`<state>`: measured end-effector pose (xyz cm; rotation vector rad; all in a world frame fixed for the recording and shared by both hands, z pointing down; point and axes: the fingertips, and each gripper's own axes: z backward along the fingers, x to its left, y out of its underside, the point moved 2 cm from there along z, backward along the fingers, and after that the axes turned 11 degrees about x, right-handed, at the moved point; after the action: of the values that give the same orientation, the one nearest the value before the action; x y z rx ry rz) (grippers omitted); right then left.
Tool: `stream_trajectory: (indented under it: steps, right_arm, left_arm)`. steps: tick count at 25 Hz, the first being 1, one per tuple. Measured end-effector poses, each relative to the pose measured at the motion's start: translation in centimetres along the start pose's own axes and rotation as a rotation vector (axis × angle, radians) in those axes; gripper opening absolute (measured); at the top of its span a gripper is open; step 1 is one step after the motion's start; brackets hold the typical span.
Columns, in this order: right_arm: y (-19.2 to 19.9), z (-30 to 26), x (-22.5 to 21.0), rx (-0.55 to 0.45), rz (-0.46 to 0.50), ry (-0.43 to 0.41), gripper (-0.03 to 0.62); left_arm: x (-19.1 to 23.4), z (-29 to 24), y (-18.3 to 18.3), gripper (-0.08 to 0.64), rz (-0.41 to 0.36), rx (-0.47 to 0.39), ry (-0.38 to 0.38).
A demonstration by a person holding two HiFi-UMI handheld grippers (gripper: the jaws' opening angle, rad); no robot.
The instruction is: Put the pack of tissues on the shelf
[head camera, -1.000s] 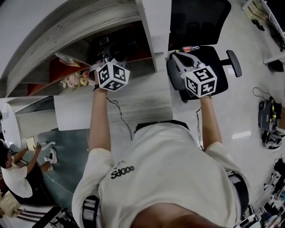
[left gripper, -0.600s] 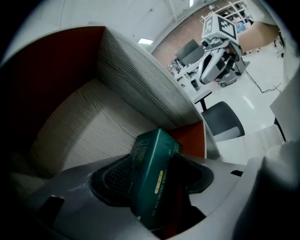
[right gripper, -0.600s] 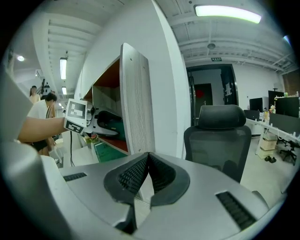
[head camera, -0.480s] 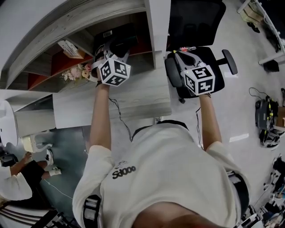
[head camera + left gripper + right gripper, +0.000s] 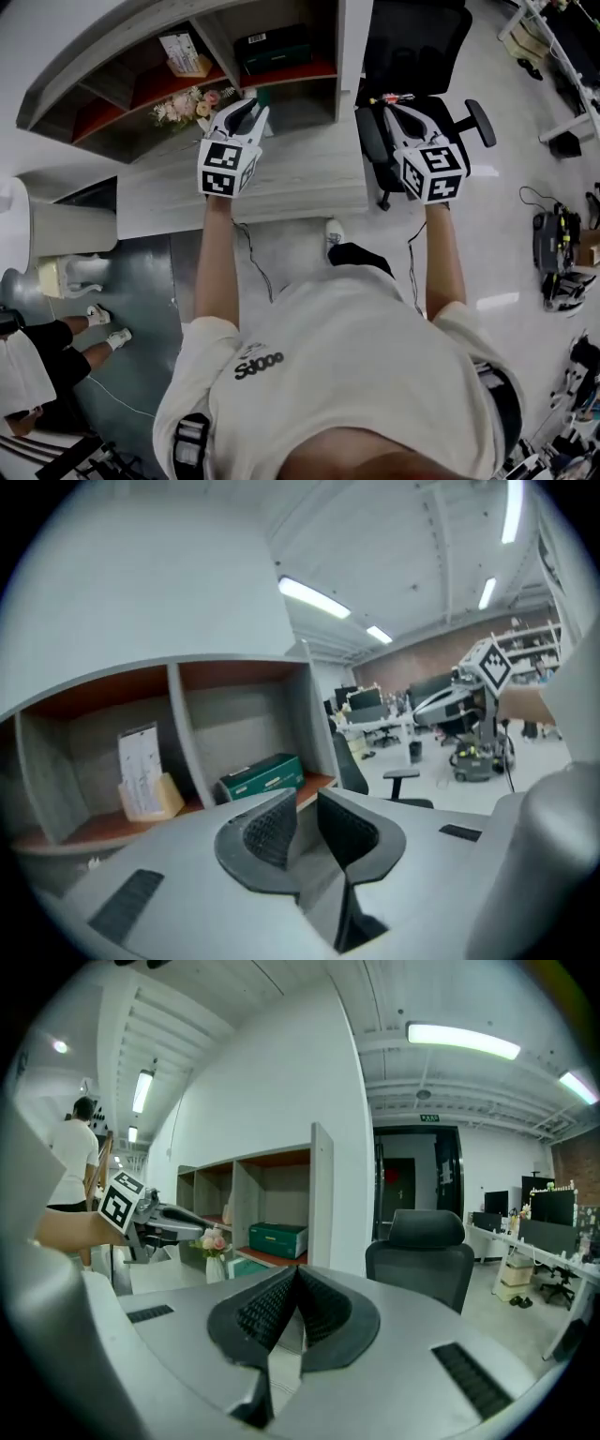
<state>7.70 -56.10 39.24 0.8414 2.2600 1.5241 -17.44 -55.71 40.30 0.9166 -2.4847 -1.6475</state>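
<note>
The pack of tissues point(image 5: 261, 777) sits on the shelf point(image 5: 234, 682), in the right-hand compartment, ahead of the left gripper point(image 5: 307, 827) and a little to its left, clear of the jaws. Nothing is touching it. The left gripper's jaws are closing with only a narrow gap between them and nothing in it. From above, this gripper hangs over the desk in front of the shelf, just short of the opening, beside the flowers point(image 5: 192, 103).

The right gripper point(image 5: 295, 1302) is off to the side in front of the office chair point(image 5: 417, 42), pads pressed together at the tips, empty, with the pack ahead of it and to its left.

So the placing looks done: the pack rests flat on the red board on its broad face. What's left, I'd judge, is only getting the hands away.

As for the pack's lie, its long axis runs across the compartment, roughly parallel to the shelf's front edge, and one long side faces the left gripper. The right end seems a shade nearer the front.
</note>
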Motion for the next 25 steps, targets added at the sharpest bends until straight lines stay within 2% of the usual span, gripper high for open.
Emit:
stream_trajectory:
  steps: [3, 7, 17, 25]
  right_arm:
    - [-0.4, 3.4, 3.5, -0.023, 0.06, 0.011, 0.006]
    - [-0.6, 9.0, 8.6, -0.053, 0.124, 0.014, 0.006]
    - [-0.2, 21.8, 18.7, -0.109, 0.238, 0.063, 0.006]
    - [1.5, 28.8, 24.2, -0.118, 0.306, 0.062, 0.006]
  left_arm:
    - [-0.8, 5.5, 1.7, 0.035, 0.11, -0.055, -0.035]
    - [-3.0, 12.7, 3.7, 0.018, 0.151, -0.057, -0.075]
    - [-10.8, 27.8, 5.6, 0.018, 0.057, -0.086, -0.079]
    - [-15.5, 35.7, 5.0, 0.02, -0.03, -0.121, -0.106]
